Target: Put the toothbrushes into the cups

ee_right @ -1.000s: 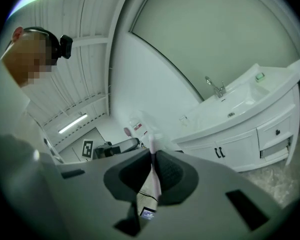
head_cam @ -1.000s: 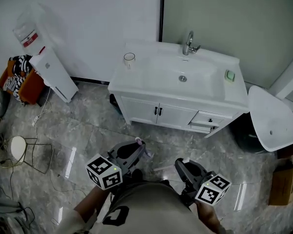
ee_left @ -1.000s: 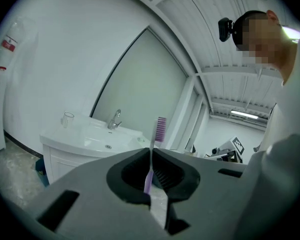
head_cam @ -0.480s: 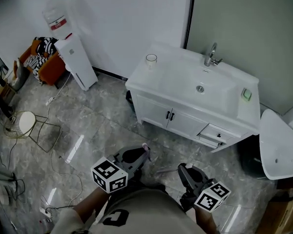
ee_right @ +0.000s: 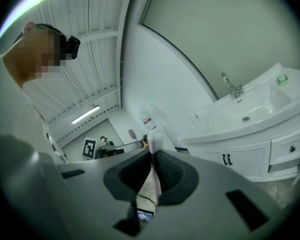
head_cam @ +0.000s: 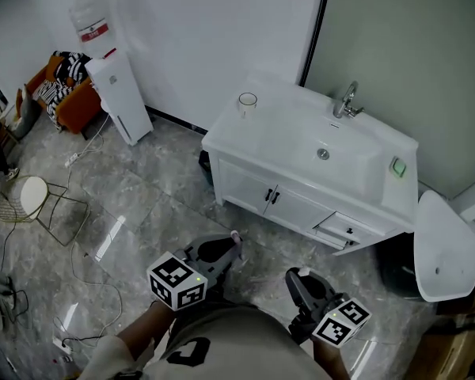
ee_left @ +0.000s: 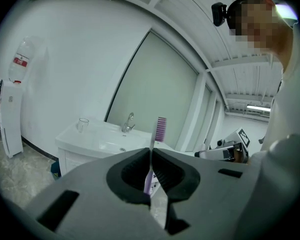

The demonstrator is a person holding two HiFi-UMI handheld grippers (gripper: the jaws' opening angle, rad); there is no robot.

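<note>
L gripper (ee_left: 151, 155) nipped shut on purple toothbrush (ee_left: 161, 126) mid-handle, R gripper (ee_right: 152, 156) likewise on pale toothbrush (ee_right: 155, 184); both prob light, stiff, slick; cup (head_cam: 247, 100) at 12 o'clock.

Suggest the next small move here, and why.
Probably step toward the sink cabinet, carrying the left gripper nearer the cup. It clamps a purple toothbrush, the right gripper a pale toothbrush, but the cup stands far off on the countertop corner.
</note>
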